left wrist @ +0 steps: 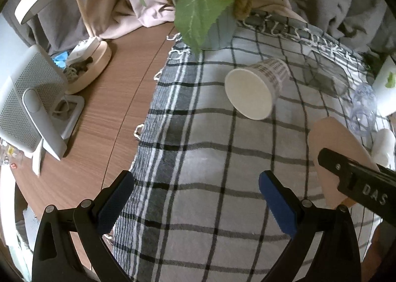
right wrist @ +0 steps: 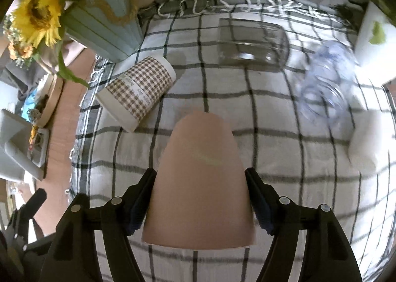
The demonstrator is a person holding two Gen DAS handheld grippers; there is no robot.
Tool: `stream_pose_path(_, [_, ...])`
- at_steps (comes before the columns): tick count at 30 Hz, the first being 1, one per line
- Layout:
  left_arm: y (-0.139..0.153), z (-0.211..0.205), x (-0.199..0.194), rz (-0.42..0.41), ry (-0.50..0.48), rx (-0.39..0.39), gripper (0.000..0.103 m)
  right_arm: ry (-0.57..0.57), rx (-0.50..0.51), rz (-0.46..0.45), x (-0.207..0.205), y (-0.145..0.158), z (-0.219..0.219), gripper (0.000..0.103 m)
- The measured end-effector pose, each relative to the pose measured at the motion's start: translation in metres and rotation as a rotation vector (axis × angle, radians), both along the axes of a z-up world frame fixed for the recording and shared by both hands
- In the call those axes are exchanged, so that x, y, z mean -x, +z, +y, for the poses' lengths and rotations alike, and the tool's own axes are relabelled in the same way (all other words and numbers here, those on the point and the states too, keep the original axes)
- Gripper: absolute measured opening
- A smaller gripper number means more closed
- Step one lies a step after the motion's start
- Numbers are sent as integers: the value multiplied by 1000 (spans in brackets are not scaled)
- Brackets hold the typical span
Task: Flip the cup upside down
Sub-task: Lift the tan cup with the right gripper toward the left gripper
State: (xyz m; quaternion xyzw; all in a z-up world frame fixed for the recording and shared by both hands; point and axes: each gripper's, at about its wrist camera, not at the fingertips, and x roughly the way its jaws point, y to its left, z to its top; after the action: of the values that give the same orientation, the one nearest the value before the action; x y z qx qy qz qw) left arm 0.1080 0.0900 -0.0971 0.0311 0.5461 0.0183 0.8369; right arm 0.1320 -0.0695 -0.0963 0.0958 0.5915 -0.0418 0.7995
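Observation:
My right gripper (right wrist: 201, 201) is shut on a pink cup (right wrist: 198, 183), gripping its sides near the wide rim, with the closed end pointing away from me above the checked cloth. The pink cup also shows in the left wrist view (left wrist: 331, 153), with the right gripper's black body (left wrist: 356, 180) across it. My left gripper (left wrist: 195, 198) is open and empty over the cloth, to the left of the pink cup. A checked paper cup (left wrist: 257, 86) lies on its side beyond it; it also shows in the right wrist view (right wrist: 138, 91).
A checked cloth (left wrist: 198, 148) covers a round wooden table (left wrist: 104, 113). A sunflower vase (right wrist: 104, 27), a clear glass on its side (right wrist: 252, 44), a clear plastic cup (right wrist: 324, 89) and a white object (right wrist: 368, 138) lie on it. A white fan (left wrist: 29, 106) and lamp base (left wrist: 94, 64) stand at left.

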Motion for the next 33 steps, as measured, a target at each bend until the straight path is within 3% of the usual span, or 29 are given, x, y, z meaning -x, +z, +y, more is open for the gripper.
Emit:
stream_pose_path(9, [-3, -15, 17, 24, -37, 17, 103, -104, 34, -52, 51, 18, -17, 71])
stream_pose_path(33, [-27, -18, 37, 114, -17, -18, 103, -99, 21, 71, 82, -18, -19, 71])
